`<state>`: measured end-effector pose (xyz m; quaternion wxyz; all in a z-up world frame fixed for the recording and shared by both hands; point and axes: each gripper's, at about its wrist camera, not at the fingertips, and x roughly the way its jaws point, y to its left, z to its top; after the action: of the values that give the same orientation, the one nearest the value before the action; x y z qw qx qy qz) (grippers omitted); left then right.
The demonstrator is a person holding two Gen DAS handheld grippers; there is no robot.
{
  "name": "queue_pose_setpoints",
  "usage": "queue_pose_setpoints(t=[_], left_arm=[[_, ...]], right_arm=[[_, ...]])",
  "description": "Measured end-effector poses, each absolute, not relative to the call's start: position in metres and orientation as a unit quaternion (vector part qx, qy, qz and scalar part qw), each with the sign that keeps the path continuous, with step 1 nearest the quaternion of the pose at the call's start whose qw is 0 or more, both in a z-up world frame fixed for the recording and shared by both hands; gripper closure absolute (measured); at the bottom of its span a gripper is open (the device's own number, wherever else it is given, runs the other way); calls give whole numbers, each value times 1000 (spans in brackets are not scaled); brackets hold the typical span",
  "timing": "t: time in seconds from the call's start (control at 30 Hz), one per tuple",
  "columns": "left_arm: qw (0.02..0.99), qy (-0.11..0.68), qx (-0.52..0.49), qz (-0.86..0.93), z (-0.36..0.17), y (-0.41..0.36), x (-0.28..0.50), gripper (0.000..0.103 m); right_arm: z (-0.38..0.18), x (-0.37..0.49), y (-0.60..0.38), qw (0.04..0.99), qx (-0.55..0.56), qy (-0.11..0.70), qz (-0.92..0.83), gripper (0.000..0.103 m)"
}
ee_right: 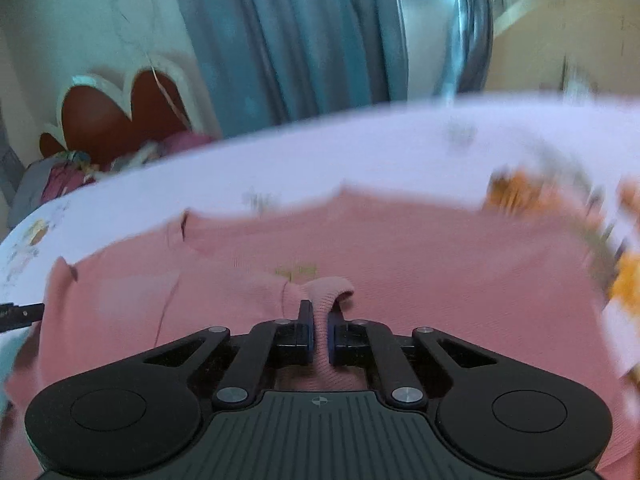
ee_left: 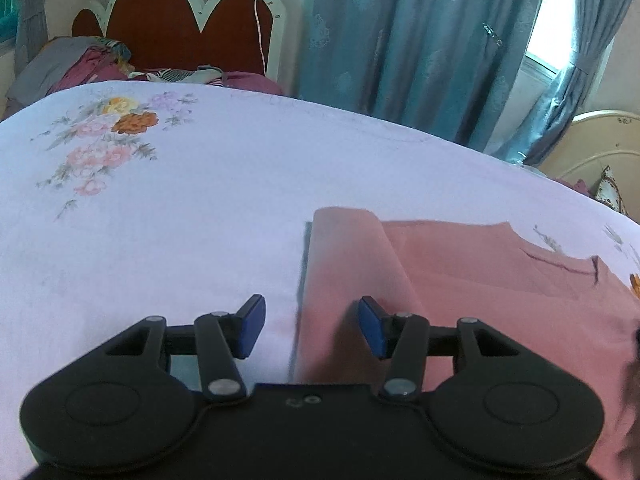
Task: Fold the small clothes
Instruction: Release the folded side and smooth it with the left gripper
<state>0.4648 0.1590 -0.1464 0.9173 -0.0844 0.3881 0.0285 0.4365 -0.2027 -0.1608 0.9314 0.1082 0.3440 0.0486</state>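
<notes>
A ribbed fold of the pink knit garment is pinched by the right tongs. The left tongs are held wide and empty over the garment's folded left edge, above the lilac floral bedsheet.

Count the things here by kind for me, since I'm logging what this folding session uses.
Pink garment: 1
Floral bedsheet: 1
Left tool, open: 1
Right tool, shut on the pink garment: 1
Headboard: 1
Total: 5

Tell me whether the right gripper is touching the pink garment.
Touching. The right wrist view shows the right gripper shut on a ribbed fold of the pink garment, with the cloth pinched between both pads.
</notes>
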Motion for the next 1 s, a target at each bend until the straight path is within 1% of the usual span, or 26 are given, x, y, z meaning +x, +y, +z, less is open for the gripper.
queue_pose_setpoints(t=[0.07, 0.13, 0.23, 0.3, 0.37, 0.47, 0.53, 0.63, 0.67, 0.8, 0.87, 1.0], left_arm=[[917, 390, -80, 29, -148, 158, 469, 52], [915, 395, -75, 31, -152, 156, 472, 52], [915, 396, -65, 34, -154, 153, 477, 52], [917, 393, -61, 33, -152, 150, 480, 52], [918, 392, -58, 34, -152, 148, 486, 52], [916, 396, -49, 40, -155, 144, 497, 52], [917, 394, -44, 47, -158, 143, 501, 50], [918, 393, -36, 51, -159, 140, 503, 49], [918, 393, -35, 51, -159, 139, 503, 49], [916, 396, -35, 54, -156, 140, 501, 49], [915, 397, -37, 55, -153, 140, 499, 51], [919, 390, -35, 48, -144, 135, 490, 51]], right_arm=[[-159, 431, -207, 937, 105, 331, 28, 97], [-170, 434, -212, 932, 98, 350, 11, 97], [-187, 441, -221, 909, 125, 397, 25, 97], [-183, 441, -226, 912, 129, 388, 14, 96], [-177, 439, -231, 918, 138, 372, -7, 83], [-172, 441, -232, 924, 132, 358, -13, 83], [-173, 443, -224, 927, 115, 358, -8, 83], [-188, 452, -218, 916, 75, 395, -6, 83], [-189, 452, -220, 918, 72, 391, -7, 83], [-177, 448, -224, 924, 75, 375, -20, 83], [-170, 445, -222, 928, 74, 366, -10, 83], [-155, 439, -212, 933, 76, 351, 12, 83]])
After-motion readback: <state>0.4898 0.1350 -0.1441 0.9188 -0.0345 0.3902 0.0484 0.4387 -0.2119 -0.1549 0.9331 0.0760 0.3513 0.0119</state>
